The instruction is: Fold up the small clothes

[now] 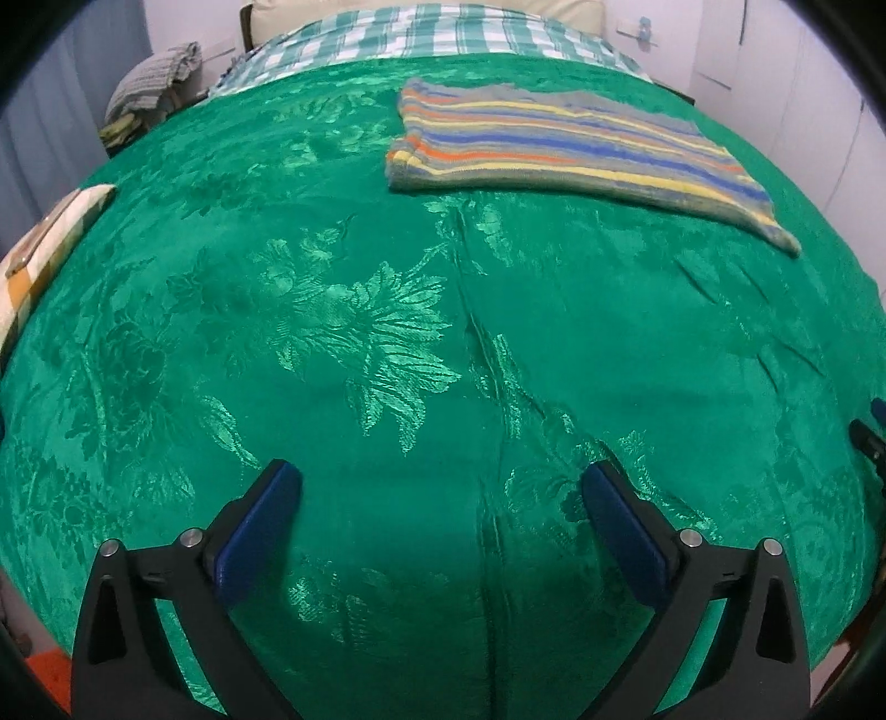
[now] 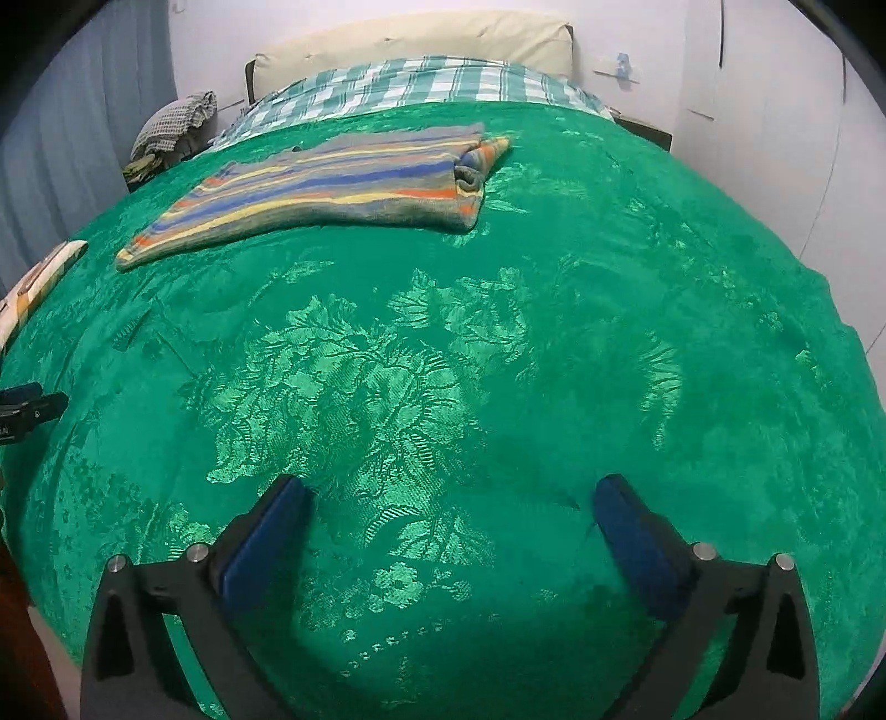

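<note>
A striped garment (image 1: 576, 149) in grey, blue, yellow and orange lies folded flat on the green bedspread (image 1: 387, 343), toward the far side of the bed. The right wrist view has the same garment (image 2: 332, 183) at upper left, a rolled part at its right end. My left gripper (image 1: 443, 482) stands open over bare bedspread, well short of the garment, nothing between its blue pads (image 1: 266, 526). My right gripper (image 2: 454, 493) is open too, with only bedspread (image 2: 498, 332) under it. Each view catches the other gripper at its edge.
A green-and-white checked sheet (image 1: 432, 33) and a cream pillow (image 2: 421, 39) lie at the head of the bed. A pile of clothes (image 1: 155, 77) sits off the bed's far left. A checked yellow-and-white cloth (image 1: 44, 249) lies at the left edge.
</note>
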A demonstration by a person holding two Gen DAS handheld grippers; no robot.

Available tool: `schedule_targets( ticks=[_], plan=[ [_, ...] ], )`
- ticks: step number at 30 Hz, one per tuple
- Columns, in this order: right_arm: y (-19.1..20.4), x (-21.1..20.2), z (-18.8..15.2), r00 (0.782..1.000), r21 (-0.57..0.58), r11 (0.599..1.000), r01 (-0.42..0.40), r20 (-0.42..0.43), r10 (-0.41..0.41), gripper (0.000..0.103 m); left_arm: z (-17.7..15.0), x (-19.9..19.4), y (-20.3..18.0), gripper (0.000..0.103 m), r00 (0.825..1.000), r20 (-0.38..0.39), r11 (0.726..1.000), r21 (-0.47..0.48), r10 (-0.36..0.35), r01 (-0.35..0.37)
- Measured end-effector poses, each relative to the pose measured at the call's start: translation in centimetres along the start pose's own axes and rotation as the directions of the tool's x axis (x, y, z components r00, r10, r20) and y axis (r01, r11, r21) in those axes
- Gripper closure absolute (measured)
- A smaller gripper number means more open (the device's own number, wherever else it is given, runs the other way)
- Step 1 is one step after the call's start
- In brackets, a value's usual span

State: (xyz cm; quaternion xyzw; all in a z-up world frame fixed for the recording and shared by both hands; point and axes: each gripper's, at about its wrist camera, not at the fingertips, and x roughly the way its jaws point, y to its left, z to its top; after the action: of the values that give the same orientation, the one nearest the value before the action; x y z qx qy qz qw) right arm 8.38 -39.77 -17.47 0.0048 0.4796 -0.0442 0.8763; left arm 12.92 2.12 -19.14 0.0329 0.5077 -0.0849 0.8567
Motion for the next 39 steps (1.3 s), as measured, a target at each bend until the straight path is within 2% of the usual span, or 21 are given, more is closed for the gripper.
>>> schedule_targets(
  ticks=[7,15,17,19,21,23,26,30,33,35,37,39],
  plan=[
    [0.5,0.1,-0.3,0.999,-0.020,0.999,0.029,0.015,-0.029,0.000,-0.2,0.0,-0.1,0.000,1.000,0.009,1.000,0.002,-0.005,0.005],
    [0.6,0.2,-0.4,1.000,-0.018,0.999,0.027,0.016,-0.027,0.000,-0.2,0.0,-0.1,0.000,1.000,0.011,1.000,0.008,-0.005,0.005],
    [0.6,0.2,-0.2,1.000,-0.016,1.000,0.027,-0.001,-0.027,0.000,-0.2,0.0,0.0,0.000,1.000,0.016,1.000,0.013,-0.008,0.008],
    [0.6,0.0,0.6,0.998,-0.027,0.999,0.019,-0.053,-0.021,0.000,-0.4,-0.1,0.0,0.000,0.999,0.030,1.000,0.016,-0.014,0.014],
    [0.1,-0.2,2.3,0.996,-0.028,0.999,-0.030,-0.087,0.028,0.001,-0.6,-0.2,0.0,0.000,0.999,0.043,1.000,0.020,-0.017,0.016],
    [-0.8,-0.8,4.7,0.995,-0.009,0.996,-0.094,-0.045,0.093,0.001,-0.6,-0.3,0.0,0.000,0.999,0.045,1.000,0.020,-0.015,0.014],
    [-2.8,0.0,10.5,0.988,0.016,0.988,-0.154,0.015,0.154,0.001,-0.4,-0.5,-0.1,0.001,0.999,0.046,1.000,0.019,-0.013,0.012],
    [-6.2,4.5,18.9,0.970,0.118,0.963,-0.241,0.042,0.238,0.004,-0.2,-1.7,-0.8,0.002,0.995,0.086,0.997,0.072,-0.041,0.034],
    [-8.2,10.0,23.6,0.952,0.218,0.931,-0.293,-0.028,0.306,0.014,-0.3,-1.7,-2.0,0.002,0.994,0.107,0.990,0.141,-0.032,0.017],
    [-9.1,13.6,25.3,0.935,0.294,0.903,-0.314,-0.072,0.348,0.021,0.2,-1.8,-2.6,0.002,0.993,0.109,0.989,0.147,-0.041,0.025],
    [-9.8,16.3,26.3,0.923,0.375,0.872,-0.316,-0.091,0.374,0.027,1.3,-2.4,-3.2,0.002,0.987,0.129,0.985,0.151,-0.098,0.079],
    [-9.9,17.9,27.0,0.914,0.420,0.846,-0.329,-0.082,0.396,0.028,3.5,-3.3,-5.6,0.002,0.968,0.166,0.960,0.241,-0.188,0.145]
  ],
)
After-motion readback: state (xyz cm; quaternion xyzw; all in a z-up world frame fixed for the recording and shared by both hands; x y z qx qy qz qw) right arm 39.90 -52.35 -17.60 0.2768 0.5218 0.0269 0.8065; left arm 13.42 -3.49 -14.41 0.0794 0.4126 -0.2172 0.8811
